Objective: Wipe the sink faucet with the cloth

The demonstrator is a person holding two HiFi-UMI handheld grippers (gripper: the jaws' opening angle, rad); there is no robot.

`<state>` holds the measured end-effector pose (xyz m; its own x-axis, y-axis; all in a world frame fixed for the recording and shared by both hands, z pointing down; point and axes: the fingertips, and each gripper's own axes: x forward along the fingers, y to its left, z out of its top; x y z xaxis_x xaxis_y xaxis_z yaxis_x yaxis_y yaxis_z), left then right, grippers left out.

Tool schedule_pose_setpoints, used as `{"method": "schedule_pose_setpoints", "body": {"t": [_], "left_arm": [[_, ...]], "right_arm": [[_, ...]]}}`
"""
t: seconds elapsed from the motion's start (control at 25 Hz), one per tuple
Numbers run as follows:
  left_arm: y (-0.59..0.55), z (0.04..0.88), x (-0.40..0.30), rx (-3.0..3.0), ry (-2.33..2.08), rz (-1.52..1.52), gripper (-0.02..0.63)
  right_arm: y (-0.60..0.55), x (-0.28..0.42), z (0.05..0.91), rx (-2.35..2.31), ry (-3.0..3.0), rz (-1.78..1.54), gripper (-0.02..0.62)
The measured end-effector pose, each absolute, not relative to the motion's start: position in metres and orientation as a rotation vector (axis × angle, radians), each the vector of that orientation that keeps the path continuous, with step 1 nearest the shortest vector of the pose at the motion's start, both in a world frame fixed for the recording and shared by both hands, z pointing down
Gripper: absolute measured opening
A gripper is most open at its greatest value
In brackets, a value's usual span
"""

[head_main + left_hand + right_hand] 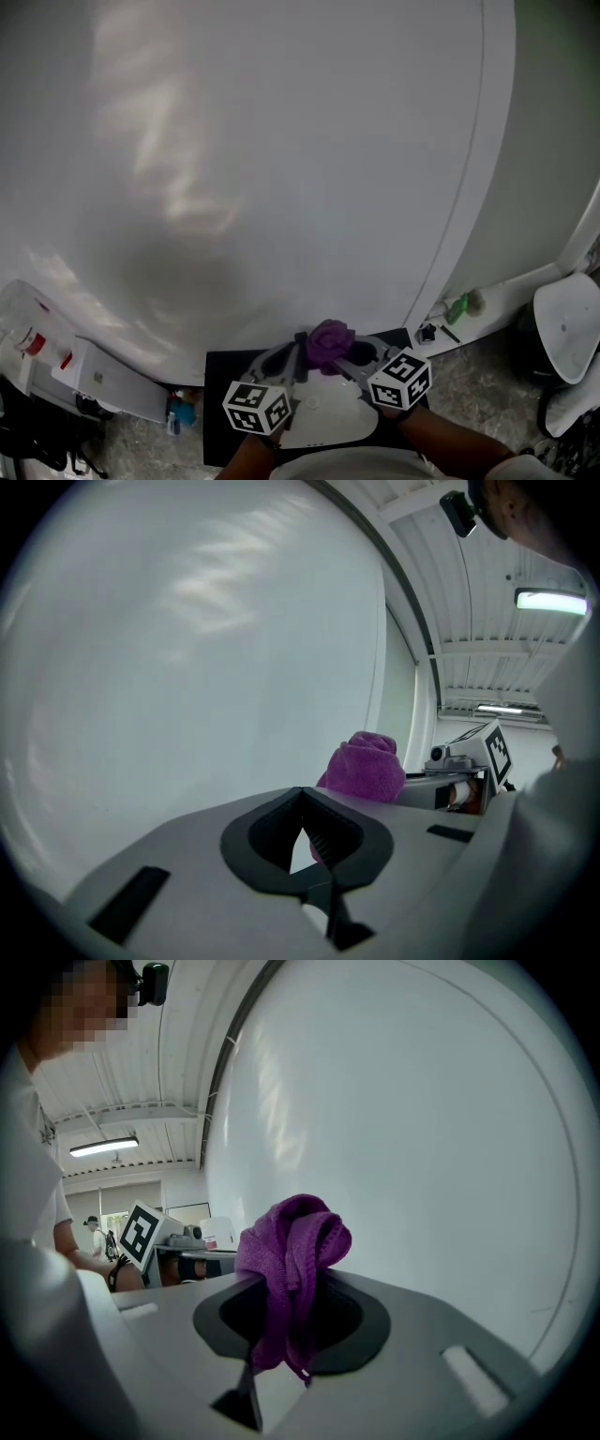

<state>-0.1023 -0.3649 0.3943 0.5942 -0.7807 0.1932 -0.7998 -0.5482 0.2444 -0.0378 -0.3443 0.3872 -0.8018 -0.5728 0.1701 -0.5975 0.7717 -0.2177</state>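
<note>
Gripping the one purple cloth we have, our right gripper is clenched on it. In the right gripper view the cloth's bunched top stands up above the jaw tips, and a thin tail of it hangs down between the two dark pads toward the gripper's body. In the head view the cloth sits as a small purple knot at the tips of both tools. The right gripper comes up to it from the lower right, and our left gripper lies just to the cloth's left.

The left gripper's own view shows its jaws drawn together with nothing between them. There the cloth shows beyond the jaws and to their right, and we cannot tell whether it touches them.

We count two grippers, each carrying one marker cube. The left cube is below and left of the cloth, and the right cube is below and right of it. Behind the cloth a large white curved panel fills most of every view. One white stool stands well off to the cloth's right.
</note>
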Motion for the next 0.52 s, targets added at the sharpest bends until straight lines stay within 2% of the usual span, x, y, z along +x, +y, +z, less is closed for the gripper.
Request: {"method": "schedule_pose_setpoints", "body": {"t": [0.52], "left_arm": [[-0.3568,0.3949,-0.108,2.519,-1.288,0.092,0.006]], "right_arm": [[-0.3385,-0.0432,0.3839,0.942,-2.87,0.407,0.092]]}}
